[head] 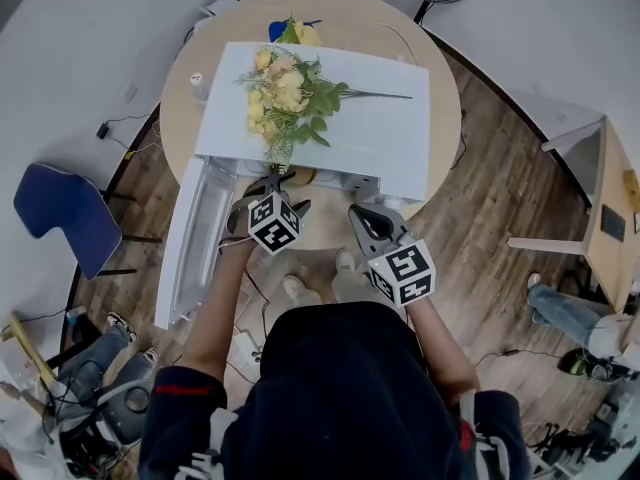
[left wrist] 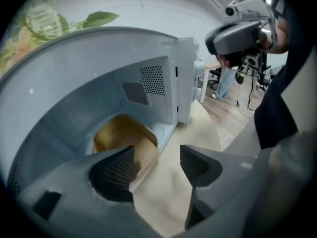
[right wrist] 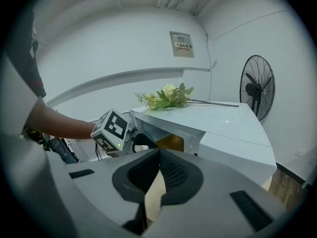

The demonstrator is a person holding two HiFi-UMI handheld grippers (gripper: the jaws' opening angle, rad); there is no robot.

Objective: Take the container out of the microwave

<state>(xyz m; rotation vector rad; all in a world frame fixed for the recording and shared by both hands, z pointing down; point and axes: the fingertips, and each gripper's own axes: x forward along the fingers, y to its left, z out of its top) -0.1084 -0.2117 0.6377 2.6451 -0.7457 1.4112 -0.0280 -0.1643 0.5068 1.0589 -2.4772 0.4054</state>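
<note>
The white microwave [head: 370,128] stands on a round wooden table, its door [head: 190,238] swung open to the left. A shallow tan container [left wrist: 124,138] sits on the floor of the cavity. My left gripper [left wrist: 157,155] is at the cavity mouth, open, with its left jaw over the container's near rim and bare table between the pads. In the head view the left gripper [head: 272,186] points into the opening. My right gripper [head: 360,213] hovers before the microwave's right front, shut and empty. In the right gripper view the right gripper [right wrist: 159,155] shows its pads meeting, and the container [right wrist: 172,143] is glimpsed inside.
A bunch of yellow flowers [head: 285,93] lies on the microwave's top. The table's edge [head: 445,148] curves close around the microwave. A blue chair [head: 65,213] stands left of the open door, a standing fan [right wrist: 255,86] by the far wall, and cables and gear on the floor.
</note>
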